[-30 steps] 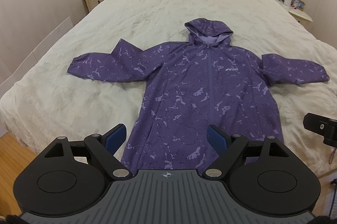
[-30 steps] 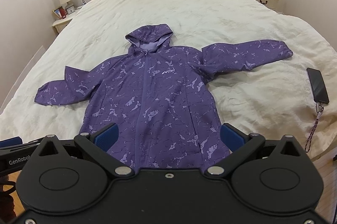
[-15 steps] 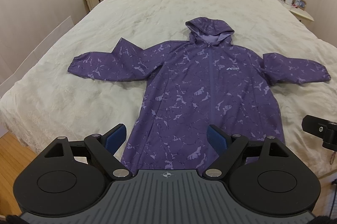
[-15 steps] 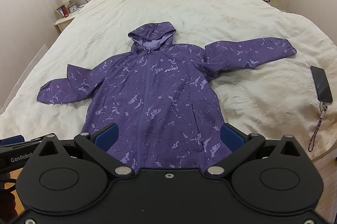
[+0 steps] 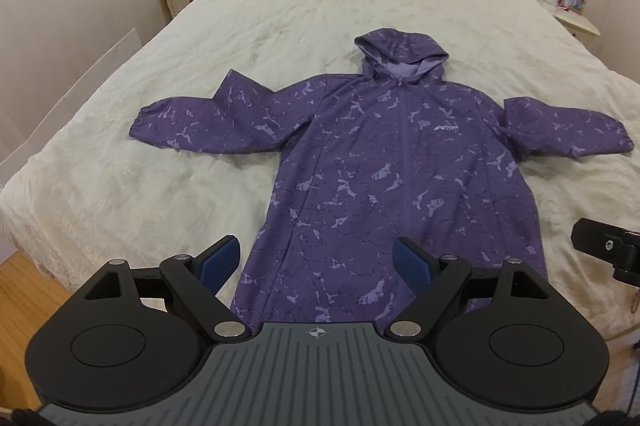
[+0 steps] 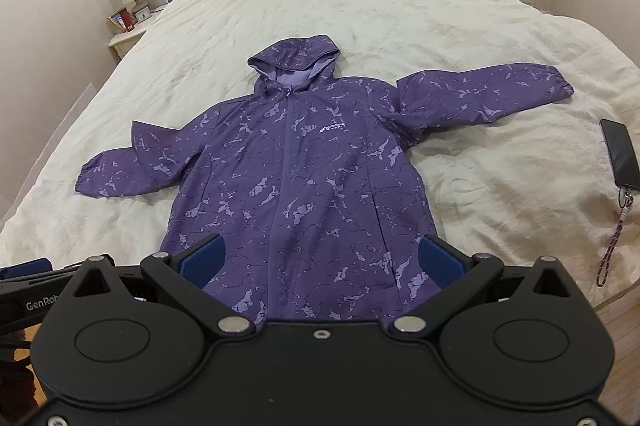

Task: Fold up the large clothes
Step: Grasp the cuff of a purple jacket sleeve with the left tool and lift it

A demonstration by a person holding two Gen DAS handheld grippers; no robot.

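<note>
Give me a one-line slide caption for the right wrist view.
Open right claw poised above the hem of a purple hooded jacket spread flat on a cream bed, phone lying alongside.

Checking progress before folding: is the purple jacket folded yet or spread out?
Spread out: the jacket lies flat on the bed, both sleeves out sideways.

Left gripper (image 5: 316, 262): matte black linkage arms on two round black housings, silver pivot screws at each joint, blue textured pads (image 5: 218, 262) on the finger tips. A grey ribbed plate sits between the housings, printed with a small crosshair mark.

Right gripper (image 6: 320, 258): same black arms, silver pivots and blue ribbed pads (image 6: 202, 260), but a plain black centre plate carrying small screws. White lettering "GenRob" shows on the neighbouring black bar at its left.
</note>
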